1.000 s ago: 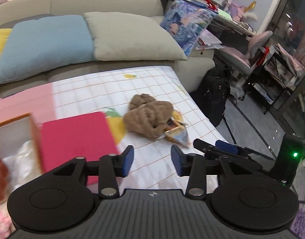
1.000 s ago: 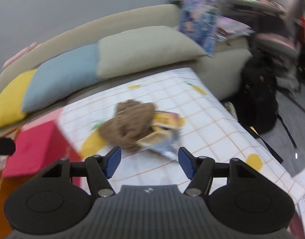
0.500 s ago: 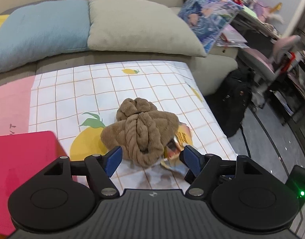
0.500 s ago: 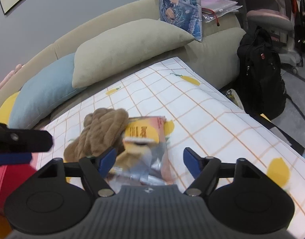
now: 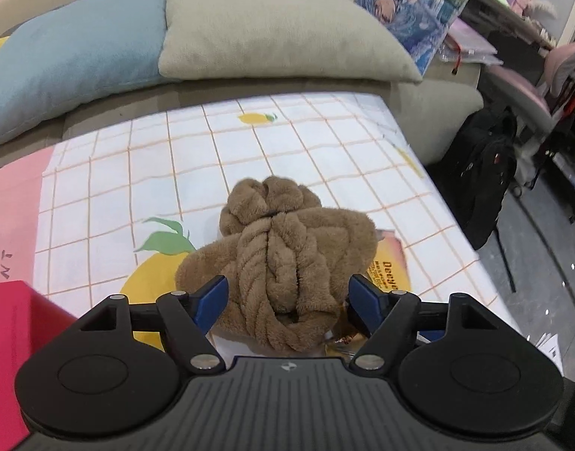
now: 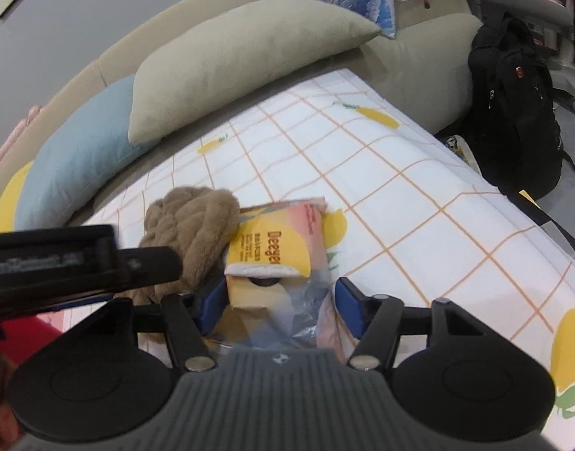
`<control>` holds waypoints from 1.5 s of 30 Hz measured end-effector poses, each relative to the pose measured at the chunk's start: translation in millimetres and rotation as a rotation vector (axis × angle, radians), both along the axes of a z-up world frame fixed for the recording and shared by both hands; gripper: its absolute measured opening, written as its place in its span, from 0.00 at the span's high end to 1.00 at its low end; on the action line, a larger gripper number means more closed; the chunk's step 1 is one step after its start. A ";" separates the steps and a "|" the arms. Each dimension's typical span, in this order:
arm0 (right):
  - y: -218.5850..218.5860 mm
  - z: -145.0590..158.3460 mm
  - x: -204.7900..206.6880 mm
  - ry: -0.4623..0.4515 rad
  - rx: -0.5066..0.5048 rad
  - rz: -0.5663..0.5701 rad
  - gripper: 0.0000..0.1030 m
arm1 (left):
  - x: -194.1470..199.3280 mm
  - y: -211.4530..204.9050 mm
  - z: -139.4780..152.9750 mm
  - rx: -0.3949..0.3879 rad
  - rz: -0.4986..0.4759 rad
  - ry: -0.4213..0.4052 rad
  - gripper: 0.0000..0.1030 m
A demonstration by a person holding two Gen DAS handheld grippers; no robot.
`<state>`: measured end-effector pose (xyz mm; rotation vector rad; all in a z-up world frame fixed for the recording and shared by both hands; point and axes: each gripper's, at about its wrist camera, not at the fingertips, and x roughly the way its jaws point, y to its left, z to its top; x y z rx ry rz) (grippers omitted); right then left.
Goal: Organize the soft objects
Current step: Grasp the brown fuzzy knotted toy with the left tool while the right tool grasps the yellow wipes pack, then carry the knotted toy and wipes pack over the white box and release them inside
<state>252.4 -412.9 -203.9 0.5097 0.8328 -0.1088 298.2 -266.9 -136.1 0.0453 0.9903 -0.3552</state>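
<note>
Both tongs spread wide, pinching nothing. Left tongs point(image 5: 287, 298) straddle the brown plush knot point(image 5: 283, 259) on the table point(image 5: 306, 143); right tongs point(image 6: 279, 302) straddle the tissue pack point(image 6: 283, 240) lying against it, probably lining up two grabs. Red box point(image 5: 9, 338) at left edge, contents hidden.

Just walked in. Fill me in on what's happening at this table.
A person is tidying soft things with a handheld gripper in each hand. The left gripper is open, its fingers on either side of a brown plush toy lying on the checked tablecloth. The right gripper is also open, straddling a tissue pack that lies right beside the toy. Neither is closed on anything yet. A red box sits at the left edge.
</note>
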 end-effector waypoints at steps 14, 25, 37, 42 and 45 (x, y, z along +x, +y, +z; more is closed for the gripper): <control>11.1 -1.8 0.5 0.017 -0.093 0.064 0.50 | 10.1 -4.7 -39.8 0.060 0.027 0.021 0.23; 8.7 4.3 -4.0 -0.023 -0.107 0.039 0.62 | 0.2 11.7 -6.2 0.032 0.030 -0.038 0.49; 25.6 27.3 -34.2 -0.153 -0.159 0.093 0.62 | -85.5 61.1 80.0 -0.097 0.008 -0.099 0.49; 32.5 43.1 -62.4 -0.162 -0.136 0.103 0.62 | -121.9 89.8 96.2 -0.136 0.003 -0.092 0.49; 47.0 57.0 -78.3 -0.185 -0.159 0.135 0.63 | -140.4 109.6 102.5 -0.157 0.009 -0.083 0.49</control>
